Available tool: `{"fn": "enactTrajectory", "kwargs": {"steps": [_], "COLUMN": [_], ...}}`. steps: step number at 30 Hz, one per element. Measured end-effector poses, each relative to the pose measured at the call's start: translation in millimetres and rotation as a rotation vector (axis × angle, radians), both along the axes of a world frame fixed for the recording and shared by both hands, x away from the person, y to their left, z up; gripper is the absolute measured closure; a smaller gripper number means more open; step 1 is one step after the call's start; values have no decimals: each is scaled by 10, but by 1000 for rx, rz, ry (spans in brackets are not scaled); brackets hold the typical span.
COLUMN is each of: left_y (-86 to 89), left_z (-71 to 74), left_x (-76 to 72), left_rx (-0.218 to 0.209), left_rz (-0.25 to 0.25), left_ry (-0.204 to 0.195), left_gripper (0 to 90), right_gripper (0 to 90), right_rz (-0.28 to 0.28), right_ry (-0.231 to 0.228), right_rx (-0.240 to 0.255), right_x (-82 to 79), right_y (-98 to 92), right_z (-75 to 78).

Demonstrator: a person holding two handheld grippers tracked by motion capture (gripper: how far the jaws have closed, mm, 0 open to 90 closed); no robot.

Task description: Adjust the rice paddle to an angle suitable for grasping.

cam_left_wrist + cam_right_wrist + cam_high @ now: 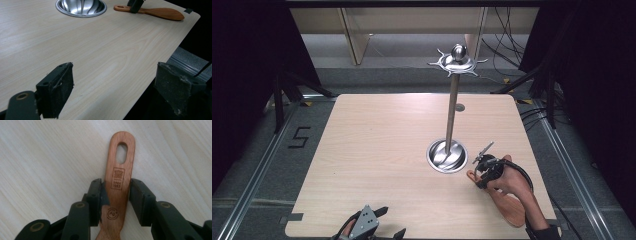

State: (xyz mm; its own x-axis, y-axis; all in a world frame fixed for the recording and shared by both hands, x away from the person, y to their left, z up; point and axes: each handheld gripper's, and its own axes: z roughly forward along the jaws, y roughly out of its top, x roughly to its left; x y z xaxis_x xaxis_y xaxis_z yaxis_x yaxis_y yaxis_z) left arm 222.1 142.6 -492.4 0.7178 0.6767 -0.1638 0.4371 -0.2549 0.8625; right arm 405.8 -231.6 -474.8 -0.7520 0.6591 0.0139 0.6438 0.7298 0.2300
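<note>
Table [377,165]: pale matt wood grain. Stand [452,107]: polished, mirror-bright metal. Spatula [117,180]: smooth reddish wood. Jaw pads: rough, possibly foam.

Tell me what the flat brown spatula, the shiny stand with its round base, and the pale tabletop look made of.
Flat brown spatula: wood, smooth, with fine grain and branded marks on the handle.
Shiny stand: polished metal, probably steel, judging by its mirror-like reflections; its round base looks the same.
Pale tabletop: light wood-grain surface, matte; solid wood or laminate can't be told.
</note>
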Motion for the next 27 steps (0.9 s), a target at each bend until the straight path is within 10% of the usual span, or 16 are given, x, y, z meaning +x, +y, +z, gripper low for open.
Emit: {"fn": "enactTrajectory", "kwargs": {"steps": [11, 27], "left_y": [-7, -1], "left_z": [-6, -3], "left_x": [-1, 1], "left_rx": [1, -1], "left_rz": [-2, 0], "left_ry": [3, 0], "left_gripper": [147, 146], "right_gripper": [661, 666], "right_rz": [123, 149], "right_ry": [46, 85], "right_rx": [-142, -205], "right_x": [-101, -47], "right_y": [39, 140], "right_z": [41, 24]}}
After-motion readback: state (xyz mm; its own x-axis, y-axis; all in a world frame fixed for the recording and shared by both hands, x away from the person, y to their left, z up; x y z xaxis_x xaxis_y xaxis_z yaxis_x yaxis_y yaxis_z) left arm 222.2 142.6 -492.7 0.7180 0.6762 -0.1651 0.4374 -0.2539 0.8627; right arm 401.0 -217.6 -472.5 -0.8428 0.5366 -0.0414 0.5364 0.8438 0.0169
